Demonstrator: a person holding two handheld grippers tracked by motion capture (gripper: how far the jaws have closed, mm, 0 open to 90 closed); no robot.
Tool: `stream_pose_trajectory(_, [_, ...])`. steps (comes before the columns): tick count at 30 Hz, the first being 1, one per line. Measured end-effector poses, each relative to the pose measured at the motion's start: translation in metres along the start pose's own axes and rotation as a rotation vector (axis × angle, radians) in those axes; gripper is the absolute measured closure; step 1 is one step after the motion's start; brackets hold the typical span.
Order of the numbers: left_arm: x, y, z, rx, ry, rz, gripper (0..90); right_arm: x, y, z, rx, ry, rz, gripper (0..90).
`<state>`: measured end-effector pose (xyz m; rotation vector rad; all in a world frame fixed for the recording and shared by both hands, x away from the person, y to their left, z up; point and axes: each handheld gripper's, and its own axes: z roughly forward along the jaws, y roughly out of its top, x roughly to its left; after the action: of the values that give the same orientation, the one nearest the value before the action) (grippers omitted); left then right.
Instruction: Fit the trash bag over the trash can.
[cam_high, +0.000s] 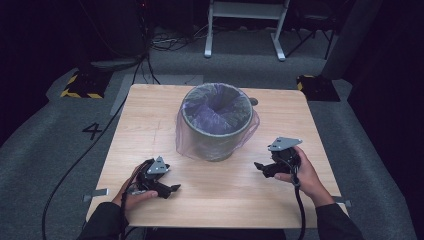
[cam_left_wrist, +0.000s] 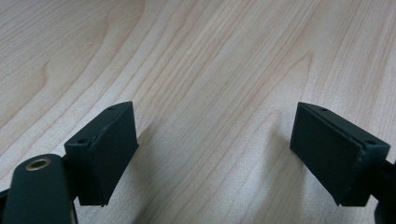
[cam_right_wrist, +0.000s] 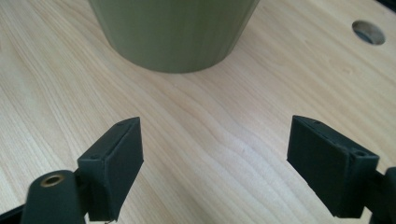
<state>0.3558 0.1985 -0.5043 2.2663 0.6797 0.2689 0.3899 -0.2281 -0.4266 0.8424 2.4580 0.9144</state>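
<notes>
Standing mid-table (cam_high: 150, 120), green bin (cam_high: 216, 142) with purple bag liner (cam_high: 215, 107).

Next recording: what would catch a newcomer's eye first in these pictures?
The green bin lined with a purple bag stands at the middle of the wooden table, the bag's edge hanging down outside its rim. Nearer the person, the left gripper and right gripper flank it, both with jaws open and nothing between them.
</notes>
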Motion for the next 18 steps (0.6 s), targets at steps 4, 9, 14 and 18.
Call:
stream_pose_trajectory(4, [0.000,0.000,0.000,0.000,0.000,-0.001,14.5,-0.002,-0.009,0.004,0.013,0.000,0.011,18.6])
stream_pose_trajectory(9, [0.000,0.000,0.000,0.000,0.000,-0.001,14.5,-0.004,-0.024,0.008,0.063,-0.052,-0.014,18.6])
stream_pose_trajectory(14, [0.000,0.000,0.000,0.000,0.000,-0.001,14.5,-0.005,-0.041,0.010,0.089,-0.057,-0.022,18.7])
stream_pose_trajectory(18, [0.000,0.000,0.000,0.000,0.000,-0.001,14.5,-0.006,-0.054,0.010,0.084,-0.047,0.008,18.7])
